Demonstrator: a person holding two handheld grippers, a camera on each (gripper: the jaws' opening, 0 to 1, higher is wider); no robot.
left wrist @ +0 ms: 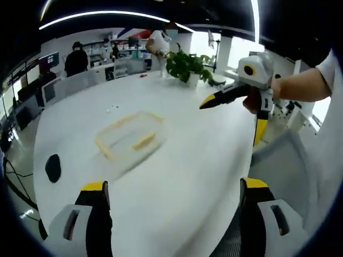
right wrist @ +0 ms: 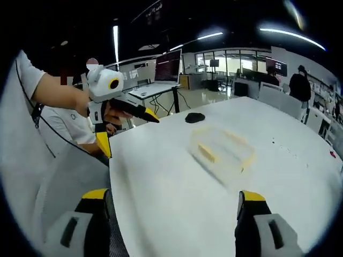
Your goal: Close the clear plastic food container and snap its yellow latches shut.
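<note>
On the white table [left wrist: 177, 176] sits the clear container [left wrist: 130, 136], well ahead of both spread, empty grippers [left wrist: 171, 187] [right wrist: 171, 195]. It looks light, stiff and slippery; press on its yellow latches [left wrist: 143, 141]. In the left gripper view its long axis runs up to the right.

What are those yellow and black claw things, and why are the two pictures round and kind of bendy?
A person holds a grabbing tool in each hand. Each tool carries a tiny wide-eyed camera, which bends the picture into a circle. In the left gripper view, the left gripper pokes up from the bottom, jaws open and holding nothing, and the right gripper reaches in from the side. The right gripper view shows the same scene from the other hand. On the white table sits a clear food container with yellow latches, plus a black oval thing and a potted plant. Nothing is picked up yet.
</note>
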